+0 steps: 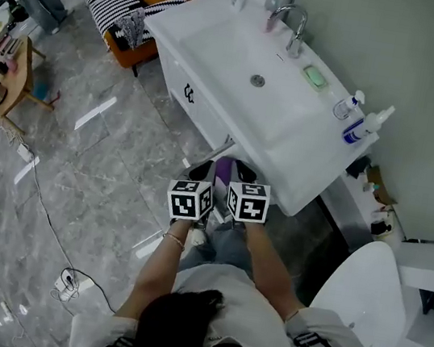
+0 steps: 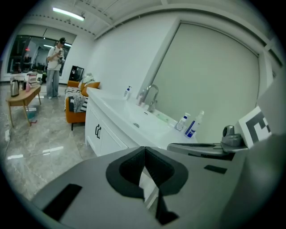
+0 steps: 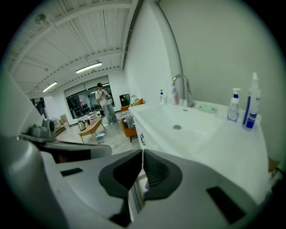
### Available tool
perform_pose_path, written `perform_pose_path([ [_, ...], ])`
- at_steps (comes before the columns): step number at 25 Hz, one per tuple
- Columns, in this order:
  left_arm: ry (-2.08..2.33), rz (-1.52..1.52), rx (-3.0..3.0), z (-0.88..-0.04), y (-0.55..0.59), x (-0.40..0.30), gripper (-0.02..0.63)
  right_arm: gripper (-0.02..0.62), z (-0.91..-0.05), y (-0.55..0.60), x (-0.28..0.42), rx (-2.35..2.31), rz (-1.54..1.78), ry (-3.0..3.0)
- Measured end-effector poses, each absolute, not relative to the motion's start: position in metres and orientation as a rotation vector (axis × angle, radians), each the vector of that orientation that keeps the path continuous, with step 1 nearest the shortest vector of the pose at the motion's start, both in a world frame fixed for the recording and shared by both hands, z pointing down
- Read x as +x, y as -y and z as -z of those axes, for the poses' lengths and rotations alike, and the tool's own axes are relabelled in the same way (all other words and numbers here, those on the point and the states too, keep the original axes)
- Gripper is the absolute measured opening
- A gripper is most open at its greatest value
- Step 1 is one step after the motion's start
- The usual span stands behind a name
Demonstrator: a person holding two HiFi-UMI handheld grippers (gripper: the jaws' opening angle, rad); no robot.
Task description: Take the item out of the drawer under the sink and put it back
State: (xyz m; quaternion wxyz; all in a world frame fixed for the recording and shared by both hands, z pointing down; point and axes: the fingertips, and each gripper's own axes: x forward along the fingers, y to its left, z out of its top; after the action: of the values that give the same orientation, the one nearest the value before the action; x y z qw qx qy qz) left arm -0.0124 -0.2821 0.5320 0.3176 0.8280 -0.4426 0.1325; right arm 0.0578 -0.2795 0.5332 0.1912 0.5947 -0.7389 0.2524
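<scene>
Cool, even light falls from ceiling strip lights [image 3: 88,67] and streaks as glare on the polished floor [image 1: 96,113]. The white sink [image 1: 228,52] is bright, not blown out. My two gripper views bow outward, with black corners.

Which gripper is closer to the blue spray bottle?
Right. The right gripper hovers before the counter, down-left of the spray bottle. The left gripper is beside it, farther left.
</scene>
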Motion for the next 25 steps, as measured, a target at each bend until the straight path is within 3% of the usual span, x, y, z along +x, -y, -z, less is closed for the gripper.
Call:
perform_pose_path([
  [25, 1.145, -0.357, 2.206, -0.525, 0.269, -0.016, 0.005, 0.017, -0.520, 0.263, 0.045, 1.664, -0.701, 2.083],
])
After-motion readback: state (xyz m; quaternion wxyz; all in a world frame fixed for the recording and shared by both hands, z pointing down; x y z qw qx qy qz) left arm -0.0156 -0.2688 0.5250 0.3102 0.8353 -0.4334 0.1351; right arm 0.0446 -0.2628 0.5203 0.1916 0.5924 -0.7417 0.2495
